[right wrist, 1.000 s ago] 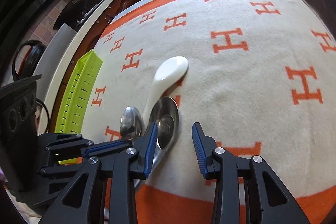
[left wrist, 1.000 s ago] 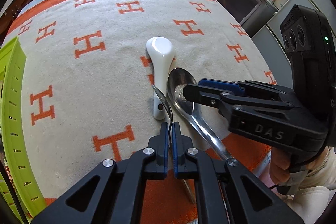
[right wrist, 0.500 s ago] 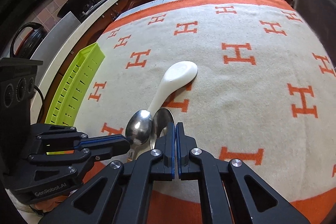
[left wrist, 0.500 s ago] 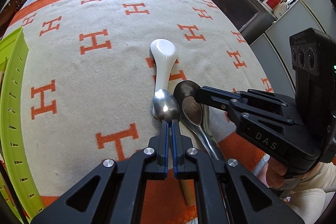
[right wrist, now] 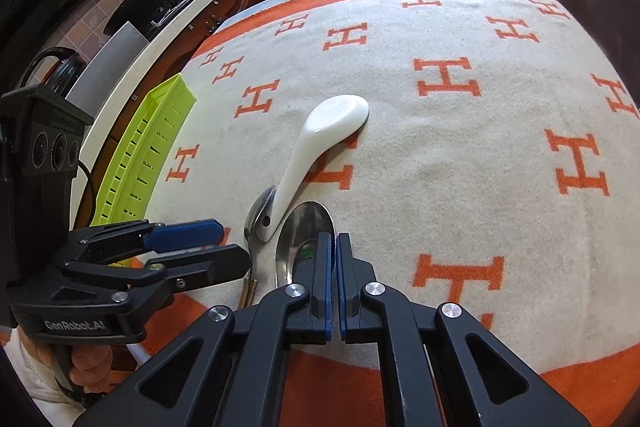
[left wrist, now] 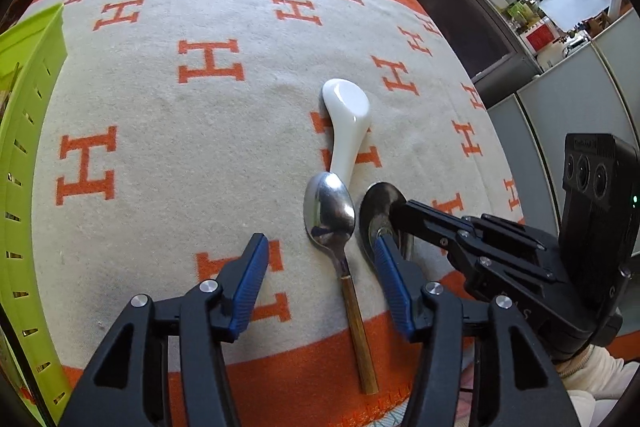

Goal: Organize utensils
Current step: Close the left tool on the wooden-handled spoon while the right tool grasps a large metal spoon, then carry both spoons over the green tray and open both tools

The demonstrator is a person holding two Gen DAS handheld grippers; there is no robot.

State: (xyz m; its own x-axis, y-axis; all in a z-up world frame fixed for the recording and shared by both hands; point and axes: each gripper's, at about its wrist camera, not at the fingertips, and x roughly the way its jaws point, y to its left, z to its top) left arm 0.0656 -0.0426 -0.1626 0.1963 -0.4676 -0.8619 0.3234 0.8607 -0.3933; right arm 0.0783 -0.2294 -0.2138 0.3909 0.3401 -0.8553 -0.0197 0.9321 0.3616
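Left tongs (left wrist: 319, 239) have just been opened; small spoon (left wrist: 330, 215) is straddled, unpressed, on the near counter (left wrist: 160, 155). Right tongs (right wrist: 334, 237) are held together over large spoon (right wrist: 306, 227); grip cannot be told. Steel is judged light, stiff, slippery, best taken at the neck. Farther, ceramic spoon (left wrist: 346, 115) is judged fragile.

On the blanket (left wrist: 160, 155), the ceramic spoon (left wrist: 346, 123) lay farthest. Near it, two metal spoons lay side by side: the small spoon (left wrist: 330, 215) left, the large spoon (right wrist: 304, 239) right. The basket (left wrist: 24, 147) stood far left.

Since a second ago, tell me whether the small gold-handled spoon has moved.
Yes. The small gold-handled spoon now lies flat on the blanket, bowl touching the white spoon handle; the left gripper just opened, releasing it.
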